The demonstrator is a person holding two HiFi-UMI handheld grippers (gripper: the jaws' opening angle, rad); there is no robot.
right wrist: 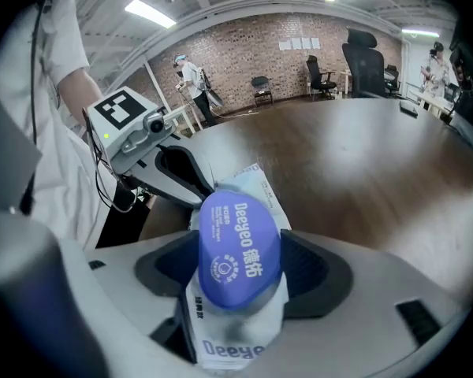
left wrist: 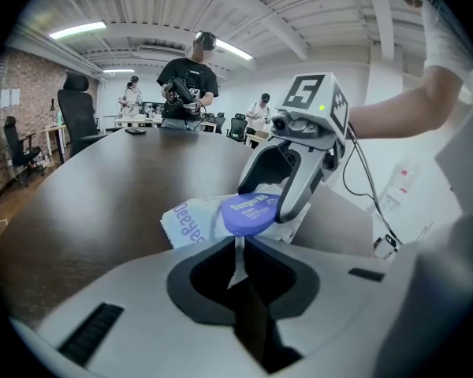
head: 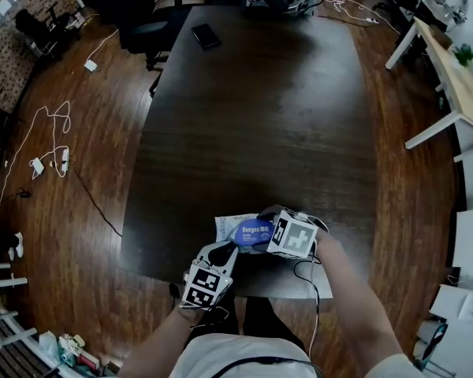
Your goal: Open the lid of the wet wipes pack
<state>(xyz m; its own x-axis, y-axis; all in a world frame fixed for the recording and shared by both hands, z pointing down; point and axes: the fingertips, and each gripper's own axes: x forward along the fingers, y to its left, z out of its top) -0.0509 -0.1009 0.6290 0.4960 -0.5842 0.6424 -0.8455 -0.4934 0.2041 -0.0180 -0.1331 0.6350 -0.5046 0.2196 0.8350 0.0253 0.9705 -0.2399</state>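
right gripper view: we see right claw (right wrist: pixel 240 270) pinching blue lid (right wrist: pixel 238 241) of wipes pack (left wrist: pixel 188 225). left gripper view: we find left claw (left wrist: pixel 240 243) pressed onto pack's thin white edge. pack at near edge of dark counter (head: pixel 252 116).

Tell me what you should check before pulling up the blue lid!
1. Pack held steady: ok. The left gripper has its fingers shut on the white edge of the pack.
2. Grip on the lid: ok. The blue lid sits between the right gripper's fingers.
3. Pack supported: ok. It lies on the table, close to the near edge.
4. Grippers apart: ok. They do not touch each other.
5. Lid already lifted: cannot tell.
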